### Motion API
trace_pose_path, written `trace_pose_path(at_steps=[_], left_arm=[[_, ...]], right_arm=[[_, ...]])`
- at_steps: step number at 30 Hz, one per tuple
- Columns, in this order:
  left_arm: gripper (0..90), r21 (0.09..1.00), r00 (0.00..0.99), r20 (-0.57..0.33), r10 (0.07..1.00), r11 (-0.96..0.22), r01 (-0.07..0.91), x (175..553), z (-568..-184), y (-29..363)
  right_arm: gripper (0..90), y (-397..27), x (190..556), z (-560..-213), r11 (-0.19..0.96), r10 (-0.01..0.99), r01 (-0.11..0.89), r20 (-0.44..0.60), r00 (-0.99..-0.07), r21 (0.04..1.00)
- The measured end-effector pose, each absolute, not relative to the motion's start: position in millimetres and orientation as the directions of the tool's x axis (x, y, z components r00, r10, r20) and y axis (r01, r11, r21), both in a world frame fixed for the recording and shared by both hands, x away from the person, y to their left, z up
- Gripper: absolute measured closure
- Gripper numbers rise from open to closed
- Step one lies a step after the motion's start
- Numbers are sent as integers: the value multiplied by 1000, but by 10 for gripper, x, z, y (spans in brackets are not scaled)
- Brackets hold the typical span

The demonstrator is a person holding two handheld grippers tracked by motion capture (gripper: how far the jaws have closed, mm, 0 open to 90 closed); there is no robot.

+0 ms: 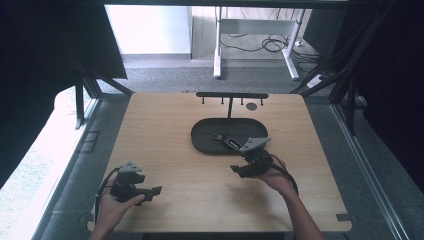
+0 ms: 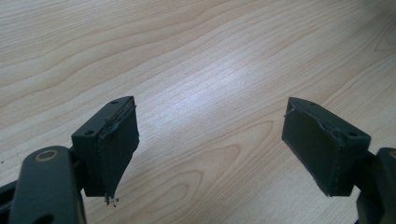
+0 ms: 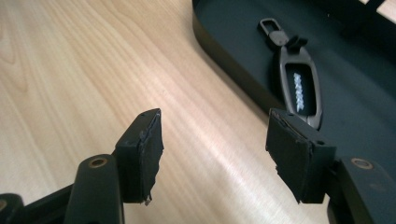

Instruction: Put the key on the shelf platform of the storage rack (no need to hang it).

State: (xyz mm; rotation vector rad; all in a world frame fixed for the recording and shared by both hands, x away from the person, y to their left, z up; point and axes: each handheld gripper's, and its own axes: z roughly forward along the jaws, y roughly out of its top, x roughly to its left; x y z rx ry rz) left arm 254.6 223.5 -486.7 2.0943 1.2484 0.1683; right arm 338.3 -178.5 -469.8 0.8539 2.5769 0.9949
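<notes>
Right gripper view: right tongs point(image 3: 215, 154) part open, empty, near key fob point(image 3: 299, 88) lying in tray point(image 3: 224, 51); pickup pending. Left tongs point(image 2: 210, 149) wide open, empty.

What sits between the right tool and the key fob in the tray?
Bare wood and the tray's rim; nothing else. The right gripper view shows the right tool open, just short of the key fob.

A wooden table point(image 1: 165, 140) carries a black oval tray point(image 1: 202, 137) and, seemingly, a small dark disc point(image 1: 251, 106).
</notes>
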Motion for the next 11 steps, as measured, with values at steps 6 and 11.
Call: trace_pose_path(at_steps=[6,11], left_arm=[[189,610,537,-221,815,-314,727,2546,-4877,2207],[189,614,544,-222,809,-318,722,2545,-4860,2186]], right_arm=[[360,-1854,3209,-4831,611,605,437,-33,-796,660],[361,-1863,3146,-4808,594,610,420,-44,-791,686]])
